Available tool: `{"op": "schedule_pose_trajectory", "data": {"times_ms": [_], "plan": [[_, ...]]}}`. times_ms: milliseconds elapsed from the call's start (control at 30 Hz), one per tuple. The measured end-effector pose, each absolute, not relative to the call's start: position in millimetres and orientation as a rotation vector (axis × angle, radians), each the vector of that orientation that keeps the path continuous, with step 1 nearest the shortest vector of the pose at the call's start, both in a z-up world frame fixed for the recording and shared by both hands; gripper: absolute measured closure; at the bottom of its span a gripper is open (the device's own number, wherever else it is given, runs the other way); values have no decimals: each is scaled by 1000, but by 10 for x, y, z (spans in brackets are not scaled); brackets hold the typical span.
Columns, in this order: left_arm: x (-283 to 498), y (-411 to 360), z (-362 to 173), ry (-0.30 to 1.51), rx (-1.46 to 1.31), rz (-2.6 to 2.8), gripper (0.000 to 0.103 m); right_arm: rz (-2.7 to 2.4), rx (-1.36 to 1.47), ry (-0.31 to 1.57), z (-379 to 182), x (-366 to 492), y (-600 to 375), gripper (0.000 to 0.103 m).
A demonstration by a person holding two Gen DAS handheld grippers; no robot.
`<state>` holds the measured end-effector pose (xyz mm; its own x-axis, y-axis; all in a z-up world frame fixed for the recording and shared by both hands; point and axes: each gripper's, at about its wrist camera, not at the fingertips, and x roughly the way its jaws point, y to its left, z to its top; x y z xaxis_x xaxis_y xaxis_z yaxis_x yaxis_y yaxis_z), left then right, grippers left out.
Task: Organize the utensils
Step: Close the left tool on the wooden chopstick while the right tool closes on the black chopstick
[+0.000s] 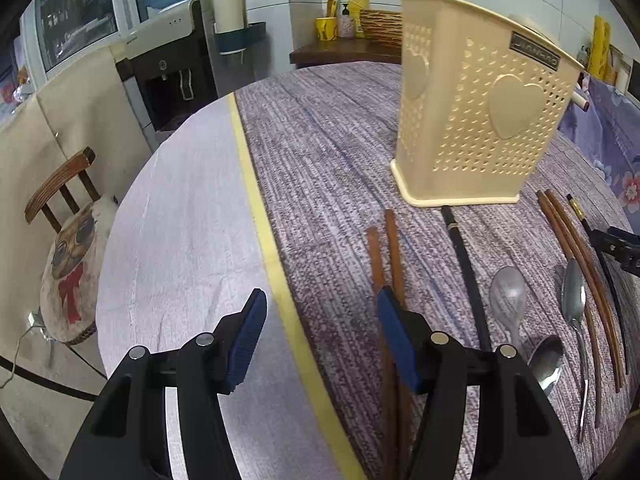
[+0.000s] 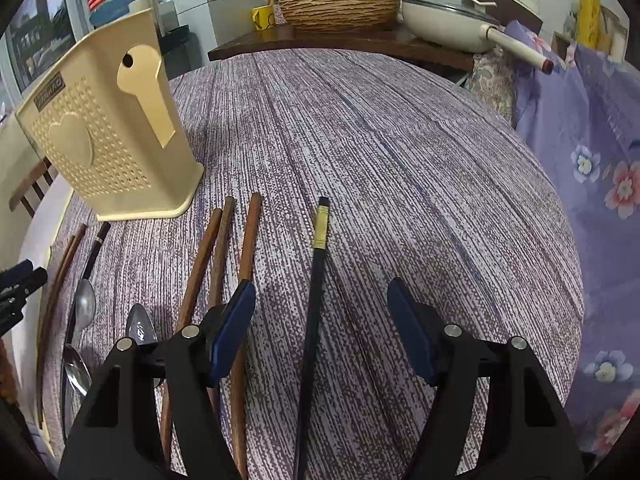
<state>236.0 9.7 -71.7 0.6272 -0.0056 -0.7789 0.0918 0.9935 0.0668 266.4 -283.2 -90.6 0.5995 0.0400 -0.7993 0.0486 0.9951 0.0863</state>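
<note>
A cream perforated utensil holder (image 1: 476, 120) stands upright on the purple mat; it also shows in the right wrist view (image 2: 108, 136). In front of it lie brown chopsticks (image 1: 394, 248), a black chopstick (image 1: 466, 260), metal spoons (image 1: 510, 296) and more brown chopsticks (image 1: 576, 248). My left gripper (image 1: 322, 304) is open and empty, low over the mat, its right finger above the brown chopsticks. My right gripper (image 2: 322, 296) is open and empty, straddling a black chopstick with a gold band (image 2: 316, 288). Brown chopsticks (image 2: 216, 264) and spoons (image 2: 84, 308) lie to its left.
The round table (image 1: 180, 240) has a yellow tape line (image 1: 260, 216) at the mat's edge. A wooden chair (image 1: 60, 188) stands at the left. A wooden shelf (image 2: 340, 42) behind holds a woven basket (image 2: 340, 8) and a pan (image 2: 444, 24). Floral cloth (image 2: 592, 168) lies at the right.
</note>
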Motion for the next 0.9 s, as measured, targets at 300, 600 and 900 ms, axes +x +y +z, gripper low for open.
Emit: {"op": "schedule_pose_trajectory", "data": {"times_ms": [300,600,900], "plan": [[2402,35,-824,933,99,-84,53,5,120,941,-954,2672,-2827,45],[2493,30,-857,948,122,-81,57,-4,99,940,-973,2687,-2756,45],[2594,-64,-843,968,124,-70,78,-30,76,934,-965,2855,-2664,54]]}}
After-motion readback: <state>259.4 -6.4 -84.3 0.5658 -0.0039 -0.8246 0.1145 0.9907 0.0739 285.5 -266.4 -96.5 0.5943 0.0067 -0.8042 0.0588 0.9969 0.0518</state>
